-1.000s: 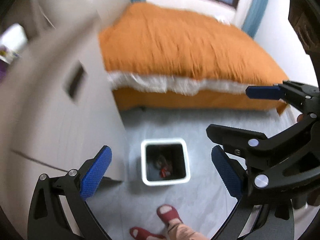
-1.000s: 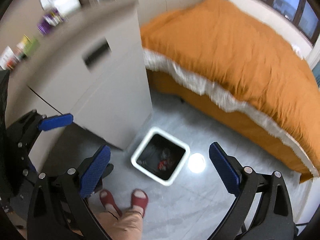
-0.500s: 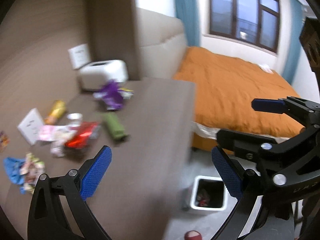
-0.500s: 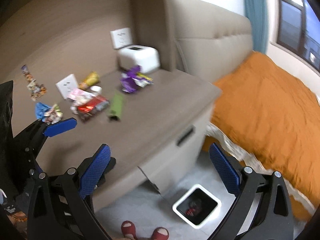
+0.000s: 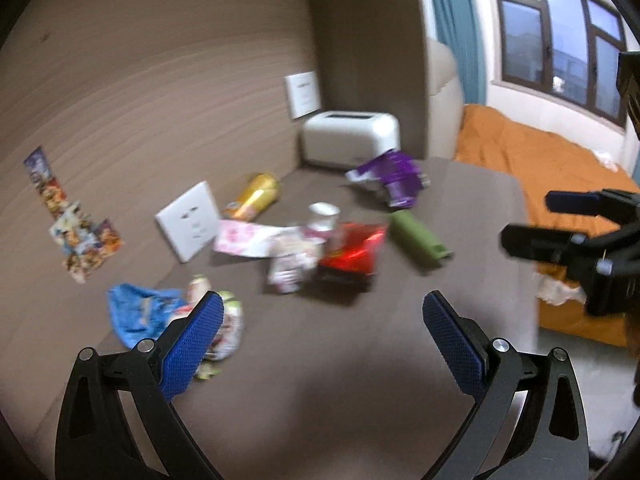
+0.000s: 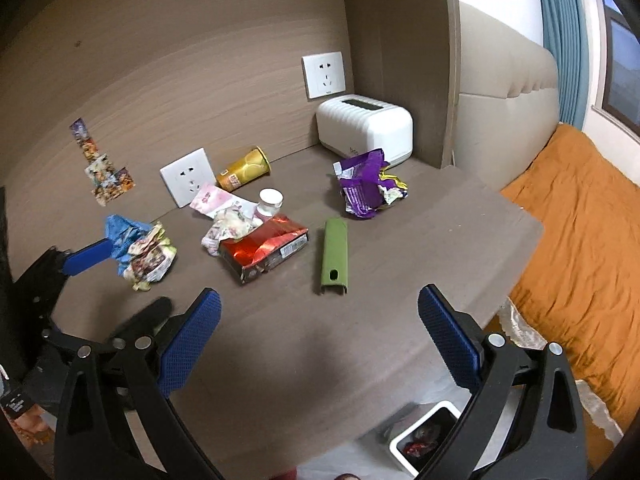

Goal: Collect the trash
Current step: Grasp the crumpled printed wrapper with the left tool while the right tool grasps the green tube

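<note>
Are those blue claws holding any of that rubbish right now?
No. The left gripper and the right gripper are both open and empty, above the tabletop.

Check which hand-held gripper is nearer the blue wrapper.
Left. The left hand-held gripper has one finger beside the blue wrapper; the right hand-held gripper hangs farther right, toward the desk edge.
</note>
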### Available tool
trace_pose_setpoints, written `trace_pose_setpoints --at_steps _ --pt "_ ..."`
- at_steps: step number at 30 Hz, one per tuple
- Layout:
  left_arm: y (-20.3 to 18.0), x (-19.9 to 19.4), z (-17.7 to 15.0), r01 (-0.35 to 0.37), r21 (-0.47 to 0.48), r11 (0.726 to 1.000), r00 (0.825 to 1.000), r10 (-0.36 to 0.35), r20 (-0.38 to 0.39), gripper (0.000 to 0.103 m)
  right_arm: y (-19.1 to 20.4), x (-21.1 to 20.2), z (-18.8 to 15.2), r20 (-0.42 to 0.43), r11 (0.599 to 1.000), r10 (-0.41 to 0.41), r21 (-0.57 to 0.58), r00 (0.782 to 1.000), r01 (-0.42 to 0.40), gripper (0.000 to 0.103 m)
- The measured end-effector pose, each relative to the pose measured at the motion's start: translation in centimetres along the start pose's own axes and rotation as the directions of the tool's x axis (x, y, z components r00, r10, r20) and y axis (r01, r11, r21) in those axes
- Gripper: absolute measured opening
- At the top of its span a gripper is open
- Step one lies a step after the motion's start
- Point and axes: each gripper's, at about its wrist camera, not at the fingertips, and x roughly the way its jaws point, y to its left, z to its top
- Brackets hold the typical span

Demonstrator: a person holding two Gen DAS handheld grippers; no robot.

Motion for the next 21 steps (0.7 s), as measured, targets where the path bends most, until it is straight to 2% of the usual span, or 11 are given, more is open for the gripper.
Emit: trace_pose_setpoints --at_steps 6,10,13,15,19,20,21 --pt "4.7 2.7 -1.3 -0.080 -0.010 0.997 0.995 0.079 -0.052 0.098 -0.5 4.1 0.3 -0.049 0.999 -0.043 -0.021 0.998 0.042 0.098" --pt "6.3 5.2 -1.7 -0.069 0.006 0.998 0.993 0.069 -0.092 0.098 -1.5 7.7 0.1 -0.104 0.998 -0.064 0.000 0.993 0.064 0.098" --pt "6.7 7.3 -1.9 -0.062 0.043 0.997 0.991 0.066 -0.116 0.098 -1.9 9.7 0.1 -0.138 0.998 -0.057 0.009 0.989 0.059 0.086" --pt "6.9 8.6 -2.1 -0.051 0.058 0.997 0.989 0.059 -0.138 0.098 -1.8 10.8 0.1 -0.156 0.998 -0.063 -0.008 0.986 0.062 0.072" --pt "7.5 9.9 -2.1 -0.028 0.045 0.999 0.987 0.035 -0.156 0.097 -1.3 12.1 0.2 -0.170 0.999 -0.046 -0.025 0.984 0.042 0.059" --pt "7.5 10.2 -2.1 -0.030 0.053 0.998 0.987 0.038 -0.158 0.096 -1.1 12.2 0.2 -0.167 0.999 -0.046 -0.028 0.985 0.042 0.056" --pt "7.5 10.4 -2.1 -0.030 0.063 0.998 0.986 0.040 -0.162 0.086 -1.1 12.2 0.2 -0.167 0.999 -0.046 -0.028 0.985 0.042 0.050"
